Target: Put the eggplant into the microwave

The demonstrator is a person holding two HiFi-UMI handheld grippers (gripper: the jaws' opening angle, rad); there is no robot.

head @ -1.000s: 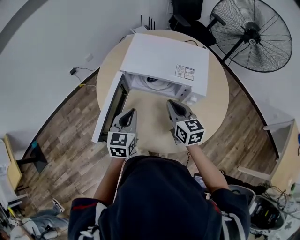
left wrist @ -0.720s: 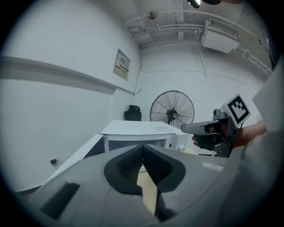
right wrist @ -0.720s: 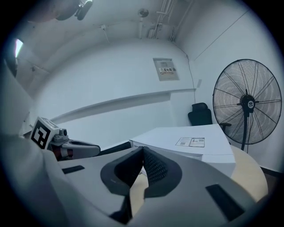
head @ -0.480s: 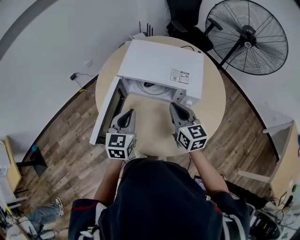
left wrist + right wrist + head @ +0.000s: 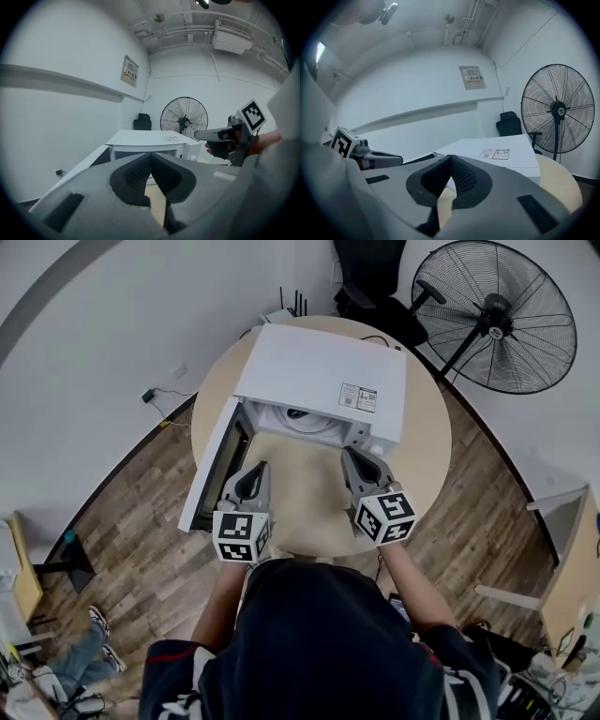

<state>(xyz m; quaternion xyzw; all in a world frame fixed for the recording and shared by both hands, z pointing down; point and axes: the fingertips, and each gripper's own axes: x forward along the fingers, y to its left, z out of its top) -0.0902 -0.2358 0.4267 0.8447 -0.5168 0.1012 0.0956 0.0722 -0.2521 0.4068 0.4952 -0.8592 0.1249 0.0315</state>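
Microwave [image 5: 323, 367] stands on the round tabletop [image 5: 427, 456] with its door [image 5: 211, 470] swung wide to the left and the cavity open toward the person. Both tools hover side by side just in front of that opening, above bare tabletop. The left claw [image 5: 255, 468] is clenched, its tips meeting with nothing between them, and the right claw [image 5: 354, 454] is clenched and empty too.

The eggplant shows in no view. It is not on the tabletop or in either claw, and the visible strip of cavity shows only a pale turntable with a small dark patch too unclear to name.

Judging from this, the step in hand is either before the pickup or after the placing; I cannot tell which. If the eggplant lies inside, the next move is for the left claw, nearest the door, to push it shut. Otherwise the eggplant must first be found.
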